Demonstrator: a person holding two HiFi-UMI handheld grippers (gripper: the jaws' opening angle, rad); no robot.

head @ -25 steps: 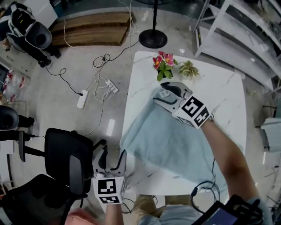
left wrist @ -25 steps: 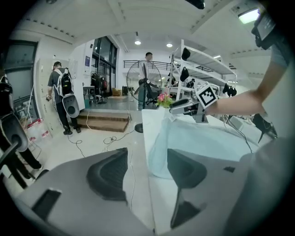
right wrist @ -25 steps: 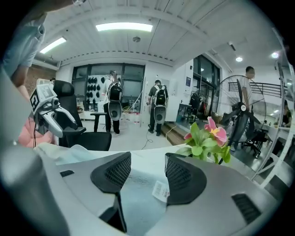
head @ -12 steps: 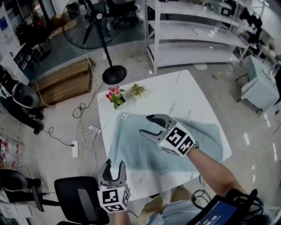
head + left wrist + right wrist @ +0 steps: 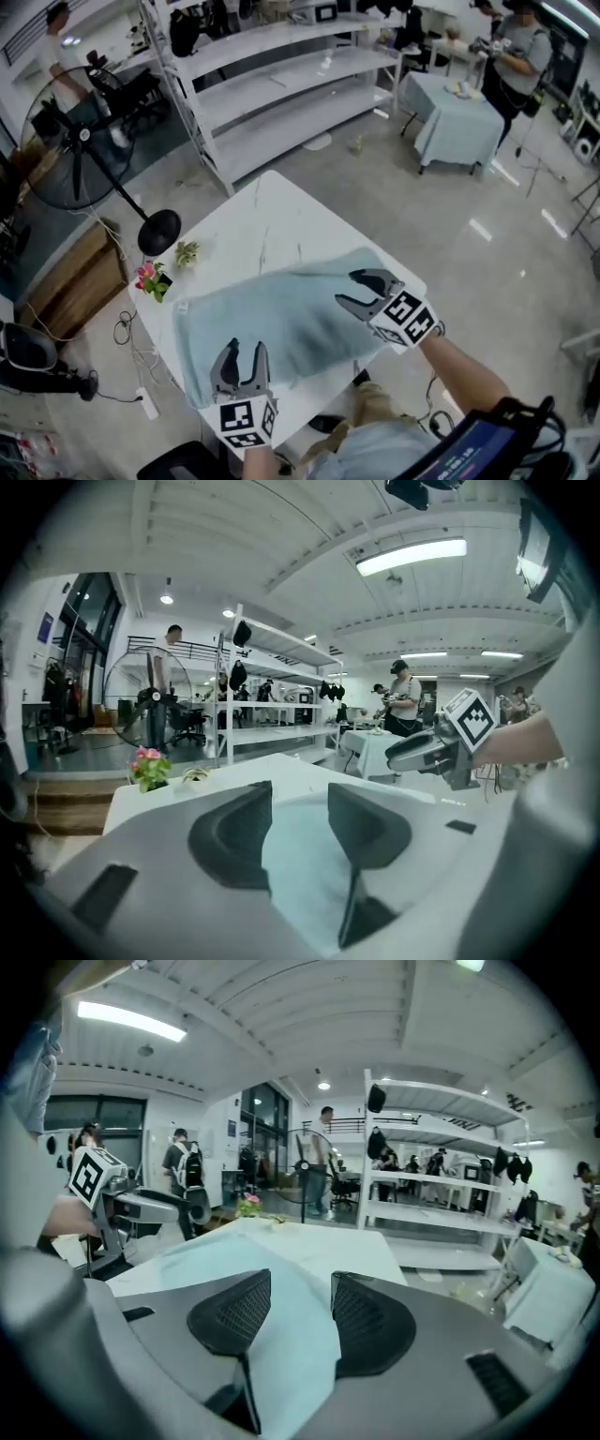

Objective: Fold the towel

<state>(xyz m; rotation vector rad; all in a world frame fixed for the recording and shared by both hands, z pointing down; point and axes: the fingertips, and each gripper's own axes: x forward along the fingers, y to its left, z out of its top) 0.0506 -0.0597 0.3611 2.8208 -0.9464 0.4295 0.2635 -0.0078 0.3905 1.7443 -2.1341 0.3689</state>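
Note:
A light blue towel (image 5: 281, 314) lies spread flat on the white table (image 5: 272, 211). My left gripper (image 5: 246, 347) is at the towel's near left corner. In the left gripper view its jaws (image 5: 300, 803) stand apart with towel (image 5: 300, 864) between them; they have just been closing. My right gripper (image 5: 345, 289) is at the towel's near right corner. Its jaws (image 5: 300, 1288) have also just been closing, and a gap still shows between them with the towel's edge (image 5: 286, 1344) in it. Neither pair of pads visibly presses the cloth.
A small pot of pink flowers (image 5: 150, 279) and a small green plant (image 5: 187, 253) stand at the table's far left end. A standing fan (image 5: 84, 155), white shelving (image 5: 281, 84), a cloth-covered table (image 5: 455, 122) and a person (image 5: 520, 47) are beyond.
The head view has swung up and round. The right gripper has come from the towel's far end by the flowers to its near right corner. The left gripper has moved from off the table onto the near left corner.

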